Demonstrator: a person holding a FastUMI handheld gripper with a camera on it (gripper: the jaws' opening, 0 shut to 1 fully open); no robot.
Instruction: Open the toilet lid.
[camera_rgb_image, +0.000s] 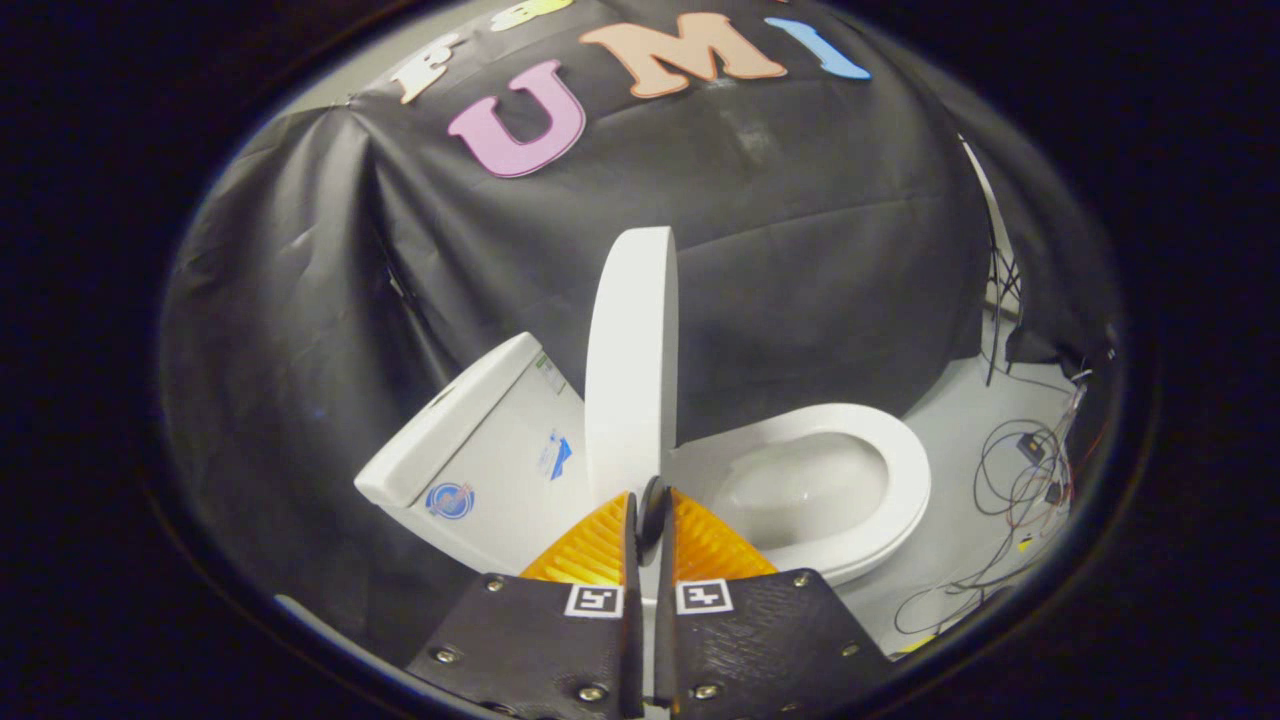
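Standing upright between the white ceramic tank (470, 440) on the left and the open white bowl (830, 480) on the right, the white plastic toilet lid (632, 360) rises just beyond the gripper (650, 510). Its jaws are pressed nearly together, and I cannot tell whether they pinch the lid's near edge. Loose dark cables (1010, 480) lie on the pale floor (960, 400) at far right.

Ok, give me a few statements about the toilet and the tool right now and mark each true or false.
1. The toilet lid stands raised on edge. True.
2. The tool has its fingers wide apart. False: they are nearly closed, with the lid's lower edge between the tips.
3. The seat ring is down around the bowl. True.
4. The tank lies on the same side of the lid as the bowl. False: it is on the opposite side.
5. Cables lie on the floor beyond the bowl. True.
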